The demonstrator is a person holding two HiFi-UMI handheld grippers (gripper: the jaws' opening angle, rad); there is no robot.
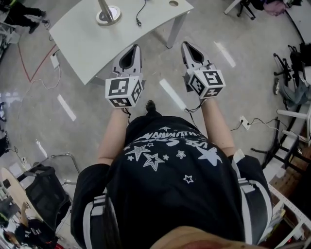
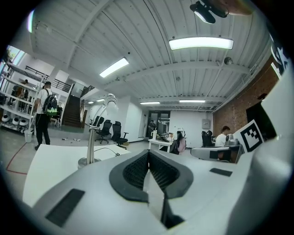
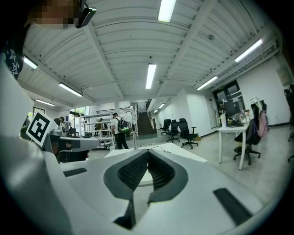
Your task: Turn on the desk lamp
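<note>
White table (image 1: 82, 44) stands on a grey polished floor (image 1: 39, 112) ahead of the person. The desk lamp (image 1: 108, 13) stands on the far part of this table, on a round base with an upright metal pole. Its head lies outside the head view. A dark cable (image 1: 140, 13) lies on the table just beside the base, on its right.

The left tongs (image 1: 133, 52) and the right tongs (image 1: 189, 49) are held side by side, apart from each other, and both point toward the table. Both hang over the floor, close to the table's near edge, with the left tip nearest that edge. The lamp is well apart from both.

Left gripper view: the ribbed pads meet at the tip and nothing sits between them. The lamp pole rises left of the tip. Right gripper view: the pads likewise meet at the tip, with nothing gripped.

A person with a backpack (image 2: 45, 114) stands beyond the table, near shelving. Black office chairs (image 2: 110, 131) stand farther back.
</note>
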